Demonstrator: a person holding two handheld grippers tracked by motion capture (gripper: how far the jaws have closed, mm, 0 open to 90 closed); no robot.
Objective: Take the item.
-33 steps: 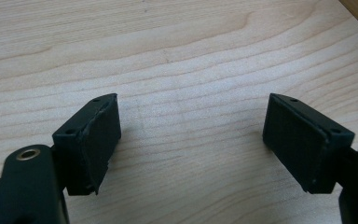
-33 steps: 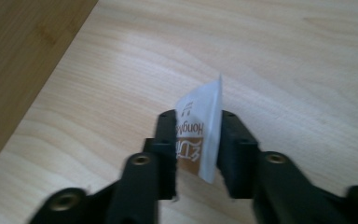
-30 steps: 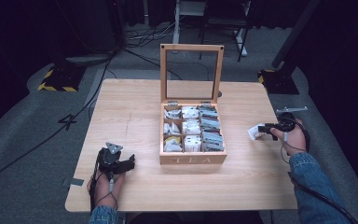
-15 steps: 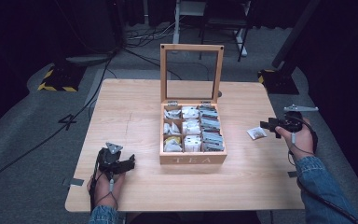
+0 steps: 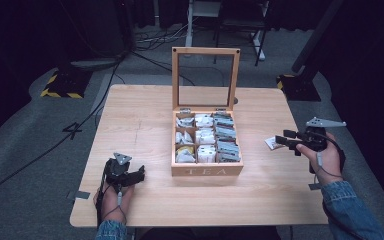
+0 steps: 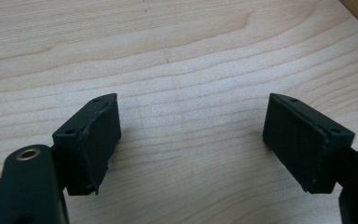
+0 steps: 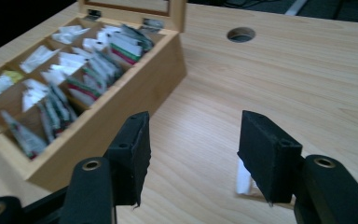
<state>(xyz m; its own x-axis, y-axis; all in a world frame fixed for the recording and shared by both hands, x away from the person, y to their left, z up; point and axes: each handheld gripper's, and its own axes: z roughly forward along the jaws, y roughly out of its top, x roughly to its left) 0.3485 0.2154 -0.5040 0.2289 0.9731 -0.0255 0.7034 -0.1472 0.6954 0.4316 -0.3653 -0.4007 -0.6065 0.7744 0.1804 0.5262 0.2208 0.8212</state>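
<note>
High view: wooden tea box (image 5: 207,170), lid raised, mid-table (image 5: 140,120); a white tea packet (image 5: 271,143) lies near the right edge, before the right gripper (image 5: 286,141). Left gripper view: left gripper (image 6: 191,140) spread wide above bare wood. Right gripper view: jaws wide, empty, packet beneath.

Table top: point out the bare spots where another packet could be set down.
Bare wood lies between the left tool and the tea box, across the table's far left, and along the near edge. Crowded: the box compartments, and the right side by the white packet and right tool.
</note>
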